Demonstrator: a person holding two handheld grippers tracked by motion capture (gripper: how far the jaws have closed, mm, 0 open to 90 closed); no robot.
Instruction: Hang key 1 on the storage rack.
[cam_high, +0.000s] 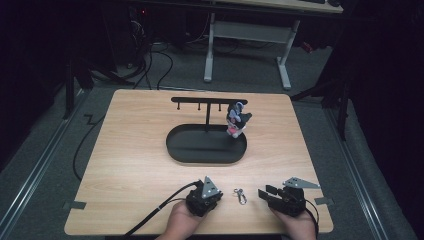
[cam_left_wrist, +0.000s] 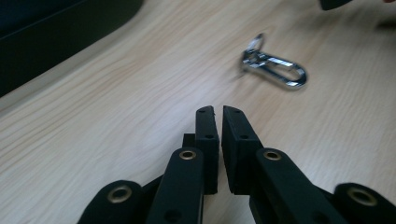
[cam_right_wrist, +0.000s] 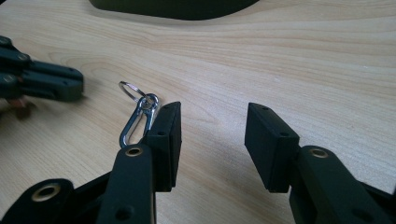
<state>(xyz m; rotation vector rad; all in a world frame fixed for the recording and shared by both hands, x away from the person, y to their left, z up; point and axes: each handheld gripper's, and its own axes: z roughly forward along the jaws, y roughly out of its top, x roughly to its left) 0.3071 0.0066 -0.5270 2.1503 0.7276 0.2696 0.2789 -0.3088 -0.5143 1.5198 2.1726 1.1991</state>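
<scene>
At the centre of the high view a black oval tray (cam_high: 200, 152) carries a T-shaped rack (cam_high: 207, 101), with a plush toy (cam_high: 235, 120) hanging at the tray's right end. The metal clip (cam_high: 241, 195) lies on the table (cam_high: 130, 150) at lower centre, between the nearly clenched, empty left gripper (cam_left_wrist: 217, 110) and the released right gripper (cam_right_wrist: 212, 119).

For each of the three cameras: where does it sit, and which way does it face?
High view: above the near table edge, facing forward and down on the table, black stand tray, both hands and grippers.
Left gripper view: rides the left gripper, jaws nearly closed, low over the wood.
Right gripper view: rides the right gripper, jaws apart.
All views share the metal keyring clip.
</scene>
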